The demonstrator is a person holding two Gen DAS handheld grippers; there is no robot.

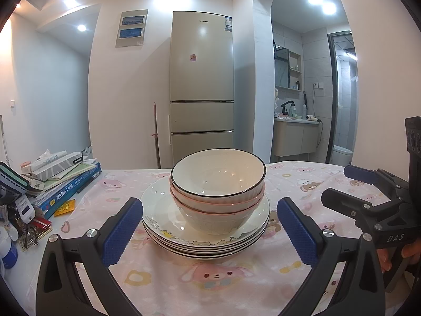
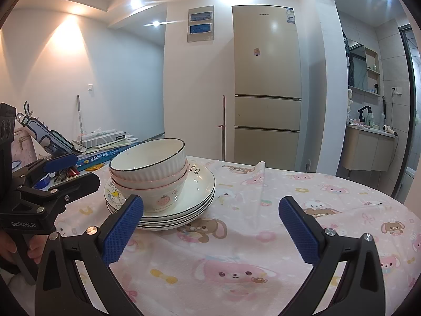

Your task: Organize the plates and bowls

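**Stack Position Relative to Each Hand-Held Gripper**

Locate the three nested ceramic bowls: a white ribbed bowl with a black rim on top, two pink-rimmed bowls beneath it. They sit on a stack of white black-rimmed ceramic plates, which rests on the pink cartoon-print cloth covering the bench.

In the left wrist view, the stack lies at 12 o'clock from your left hand-held gripper, centred between its blue pads. The near plate rim sits just ahead of the fingertips; no contact is visible. The jaws stand wide apart and hold nothing.

In the right wrist view, the stack lies at about 10 o'clock from your right hand-held gripper, partly behind its left pad. Its jaws also stand wide apart and empty, facing bare cloth.

Both stacks are round, so no long axis governs the approach; only the upright stacking axis matters.

Judgement: the left hand-held gripper is the better aligned and probably the nearer. The bowls and plates already appear sorted. If you lift, expect the nested bowls to shift on the glazed plates.
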